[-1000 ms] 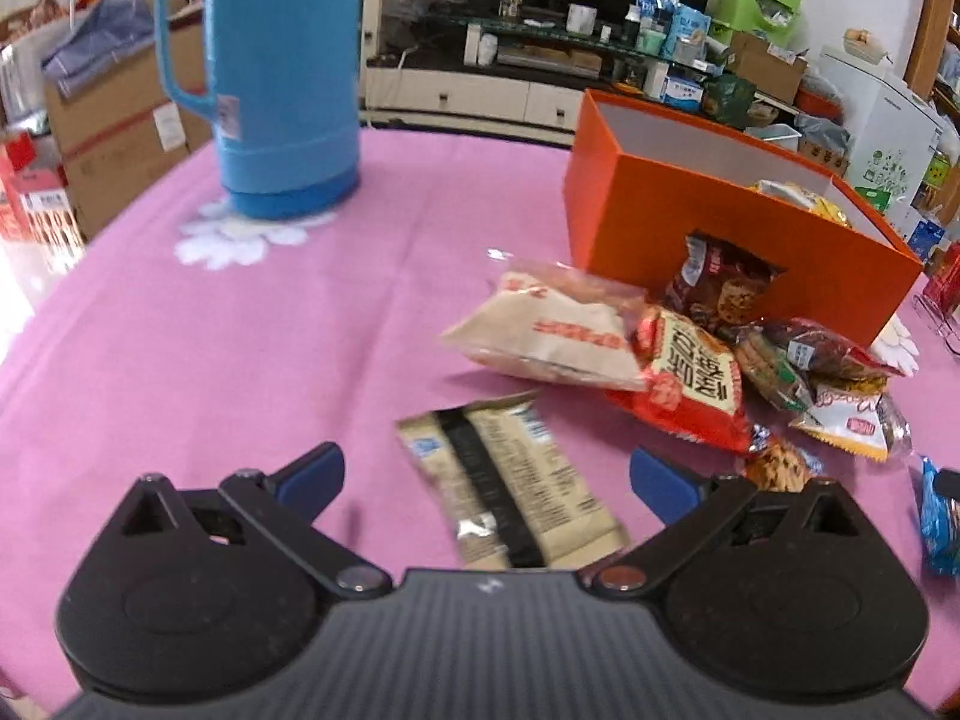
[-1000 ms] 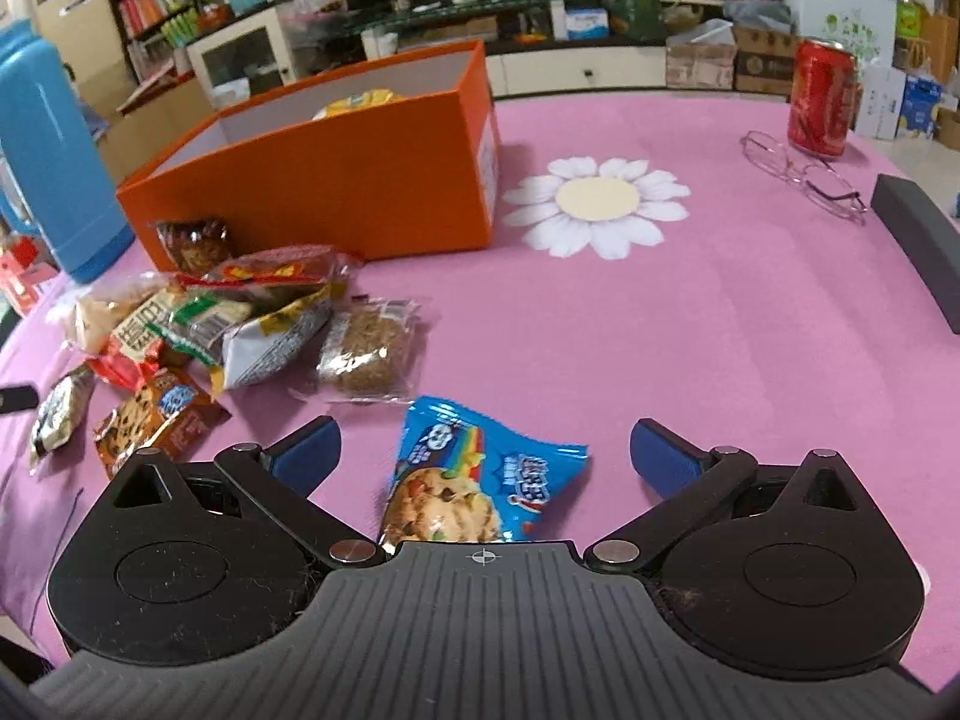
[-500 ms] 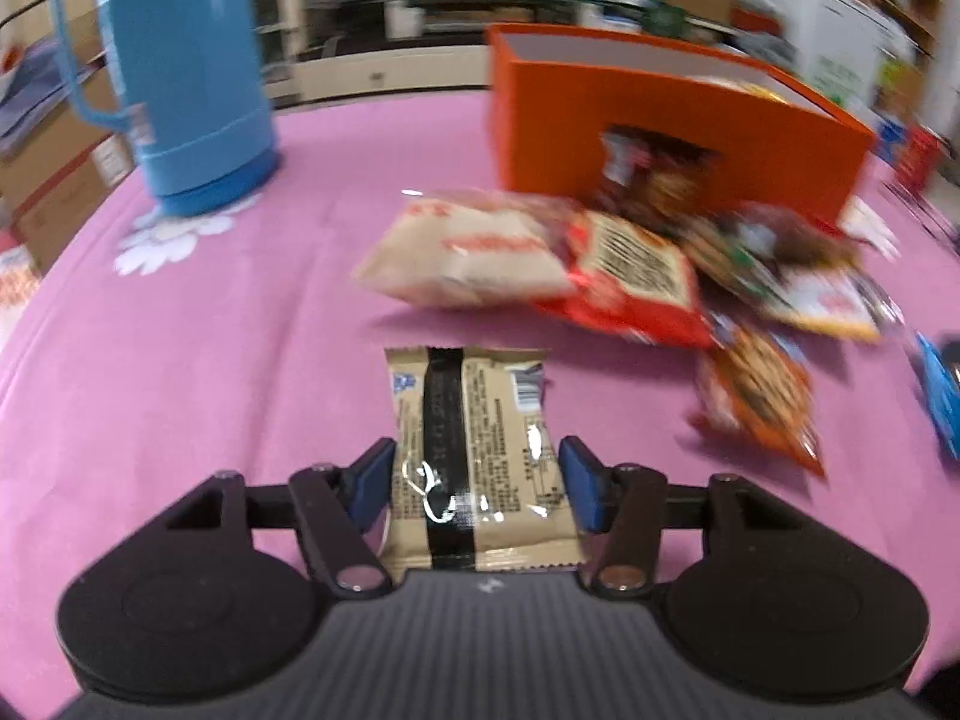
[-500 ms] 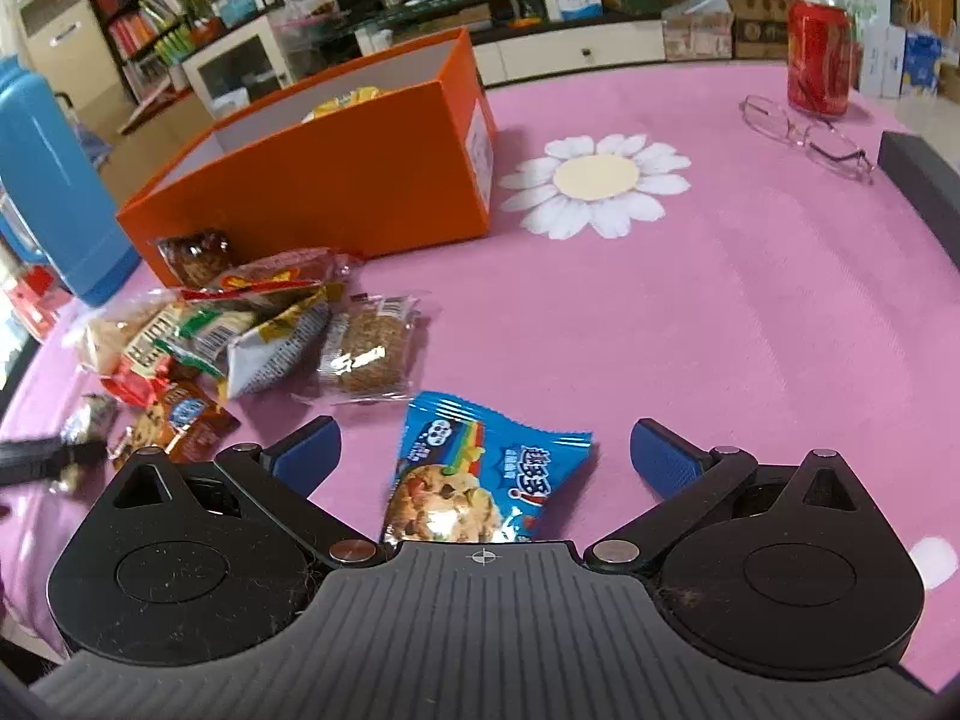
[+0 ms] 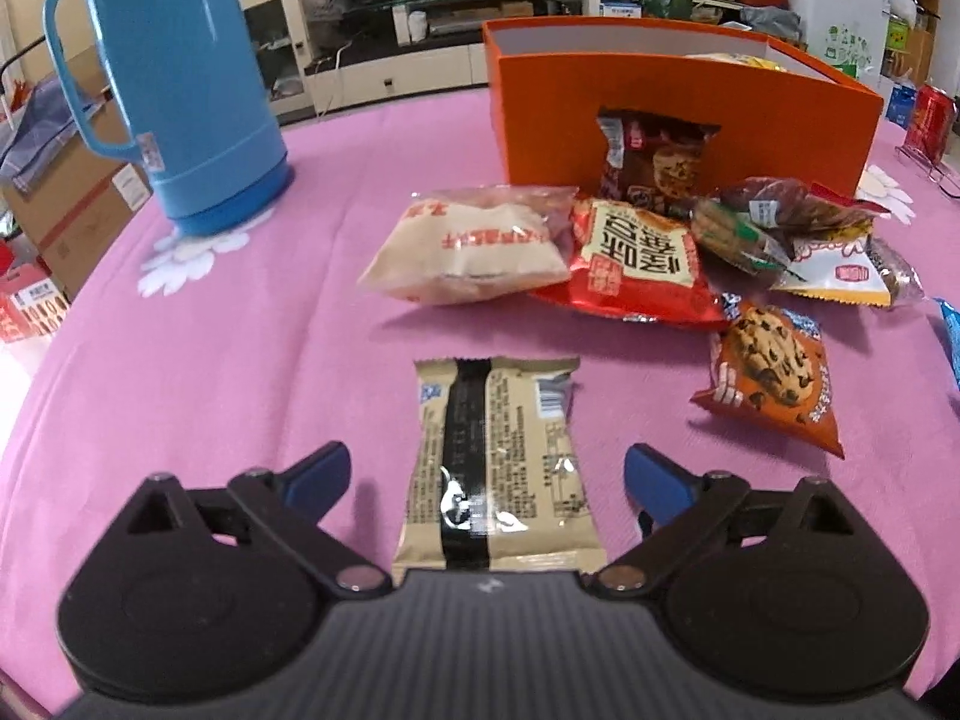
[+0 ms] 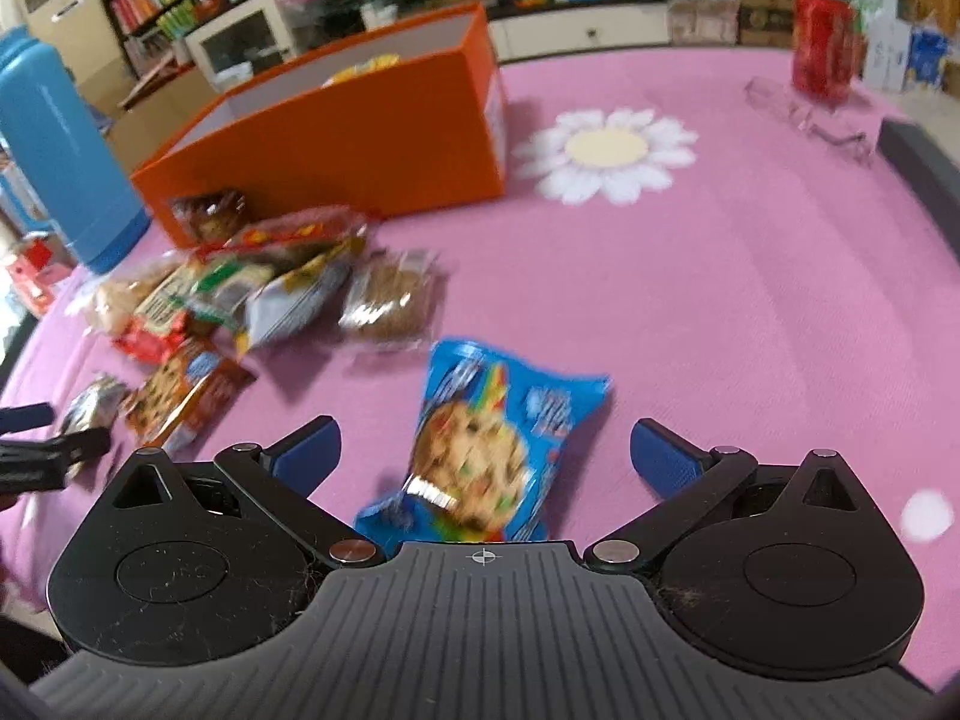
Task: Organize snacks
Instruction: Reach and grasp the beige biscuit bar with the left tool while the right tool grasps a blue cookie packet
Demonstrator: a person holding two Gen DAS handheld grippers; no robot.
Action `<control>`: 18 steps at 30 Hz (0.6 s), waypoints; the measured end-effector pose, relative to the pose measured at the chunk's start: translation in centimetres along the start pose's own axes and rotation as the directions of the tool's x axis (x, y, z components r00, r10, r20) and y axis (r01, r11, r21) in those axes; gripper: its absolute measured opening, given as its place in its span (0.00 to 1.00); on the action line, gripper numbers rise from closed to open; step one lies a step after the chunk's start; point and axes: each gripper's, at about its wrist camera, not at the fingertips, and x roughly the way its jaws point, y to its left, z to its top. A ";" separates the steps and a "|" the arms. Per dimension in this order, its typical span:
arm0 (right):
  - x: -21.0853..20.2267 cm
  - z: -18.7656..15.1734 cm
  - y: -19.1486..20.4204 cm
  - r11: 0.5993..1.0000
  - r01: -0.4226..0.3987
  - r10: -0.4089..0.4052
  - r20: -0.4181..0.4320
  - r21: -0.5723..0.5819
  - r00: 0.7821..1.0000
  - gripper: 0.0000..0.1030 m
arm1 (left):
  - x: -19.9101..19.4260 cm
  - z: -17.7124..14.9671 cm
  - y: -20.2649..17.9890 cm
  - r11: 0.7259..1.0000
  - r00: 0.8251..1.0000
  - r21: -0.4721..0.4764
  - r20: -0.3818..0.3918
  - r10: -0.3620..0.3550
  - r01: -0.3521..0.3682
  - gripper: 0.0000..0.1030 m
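snack packets outside box: 10 [image 5: 497, 468] | orange box: 1 [image 5: 672, 96] | blue thermos: 1 [image 5: 174, 84] | red can: 1 [image 6: 825, 54] | glasses: 1 [image 6: 804, 114]

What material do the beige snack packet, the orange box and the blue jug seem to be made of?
Beige snack packet: thin plastic film, glossy; it shows bright glare spots and crimped ends.
Orange box: probably stiff cardboard, matte orange outside, pale inside; flat walls, sharp folded edges.
Blue jug: seemingly moulded plastic, smooth with a soft sheen; its handle looks cast in one piece, though an inner liner cannot be seen.
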 end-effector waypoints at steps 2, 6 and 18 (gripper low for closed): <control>0.1 -0.4 0.2 1.000 -0.002 0.001 -0.008 -0.019 1.000 0.91 | 0.0 0.1 0.0 1.000 1.000 -0.011 -0.001 -0.002 0.002 0.94; 0.6 -0.6 1.2 0.996 0.043 -0.044 -0.010 -0.075 0.999 0.91 | 0.3 0.3 -0.1 1.000 1.000 -0.026 -0.007 -0.006 0.005 0.94; -1.6 -1.9 -0.7 1.000 -0.012 0.012 0.014 0.012 1.000 0.90 | 1.1 0.6 0.6 0.994 0.998 -0.102 -0.032 -0.047 0.043 0.94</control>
